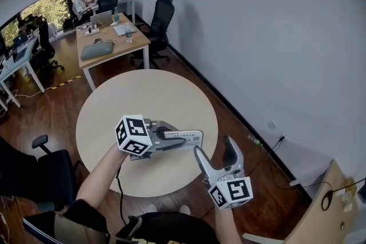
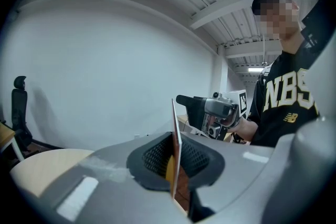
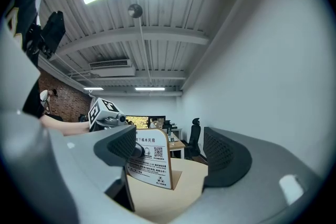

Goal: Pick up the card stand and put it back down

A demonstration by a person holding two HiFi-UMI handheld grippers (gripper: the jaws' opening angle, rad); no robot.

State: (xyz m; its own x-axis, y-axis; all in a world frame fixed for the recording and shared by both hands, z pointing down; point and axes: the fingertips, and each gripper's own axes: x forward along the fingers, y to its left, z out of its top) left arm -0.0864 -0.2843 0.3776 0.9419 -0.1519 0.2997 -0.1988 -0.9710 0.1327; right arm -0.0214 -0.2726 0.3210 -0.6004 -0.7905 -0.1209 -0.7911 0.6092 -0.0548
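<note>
Left gripper (image 2: 176,157) jaws closed tight on thin edge of card stand (image 3: 149,160), over round counter (image 1: 114,117). Card has QR code, print too small to read. Right gripper (image 1: 214,146) jaws wide apart, gripping nothing, near card. Shirt (image 2: 286,94) says "NBS".

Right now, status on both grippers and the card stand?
Left gripper shut on card stand, over round table. Right gripper open, empty. Nothing else on table.
</note>
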